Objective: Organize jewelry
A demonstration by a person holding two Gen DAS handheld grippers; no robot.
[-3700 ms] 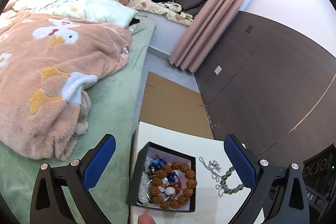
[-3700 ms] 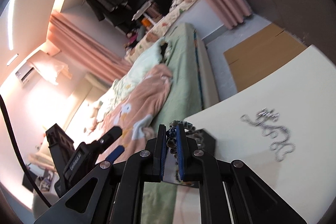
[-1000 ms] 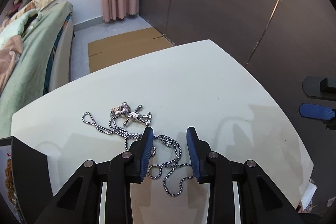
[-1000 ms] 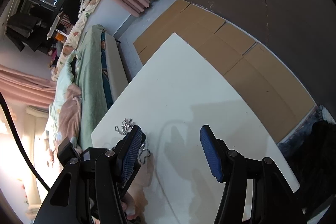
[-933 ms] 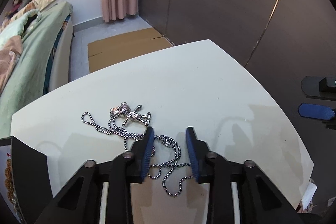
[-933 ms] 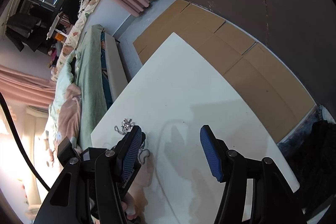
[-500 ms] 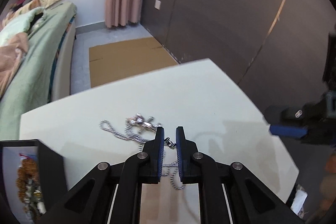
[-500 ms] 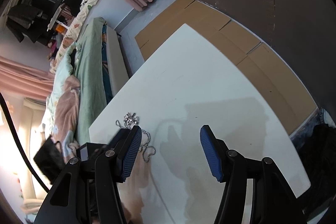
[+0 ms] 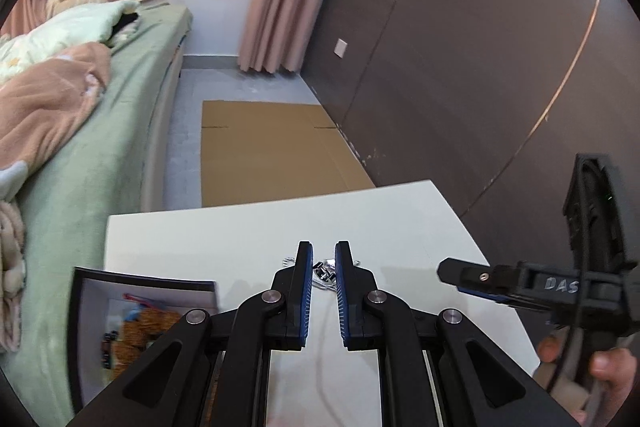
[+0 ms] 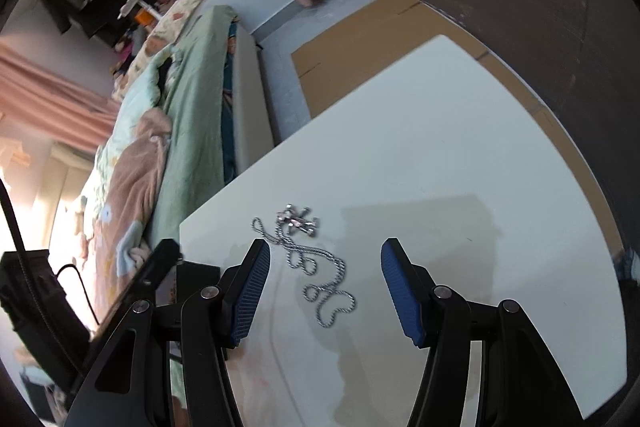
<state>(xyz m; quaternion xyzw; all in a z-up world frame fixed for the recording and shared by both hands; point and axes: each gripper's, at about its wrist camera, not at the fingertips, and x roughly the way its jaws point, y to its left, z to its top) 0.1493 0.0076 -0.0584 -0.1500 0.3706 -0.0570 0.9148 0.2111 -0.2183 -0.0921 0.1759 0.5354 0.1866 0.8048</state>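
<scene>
Left wrist view: a black jewellery box (image 9: 144, 281) sits on the white bench (image 9: 240, 231), to the left of the left tool (image 9: 323, 255) and close beside its left arm. The box holds brown bead bracelets (image 9: 144, 327) and small coloured pieces. The left tool's jaws have just been closing. They now stand nearly together with a narrow slot left between the blue pads (image 9: 306, 291). Part of the silver chain necklace (image 9: 325, 273) shows through that slot, just beyond the tips. It lies on the bench, and the pads are not seen pressing on it. To the right of the left tool and apart from it, the right tool (image 9: 472, 279) reaches in over the bench edge, held by a person's hand (image 9: 600, 359).

Right wrist view: the body of the left tool is at the far left. The right tool's pads (image 10: 252, 287) are spread wide and grip nothing. The necklace lies loose in loops on the bench, framed between the two fingers and nearer the left one. Its silver pendant (image 10: 299, 219) lies beyond the tips.
</scene>
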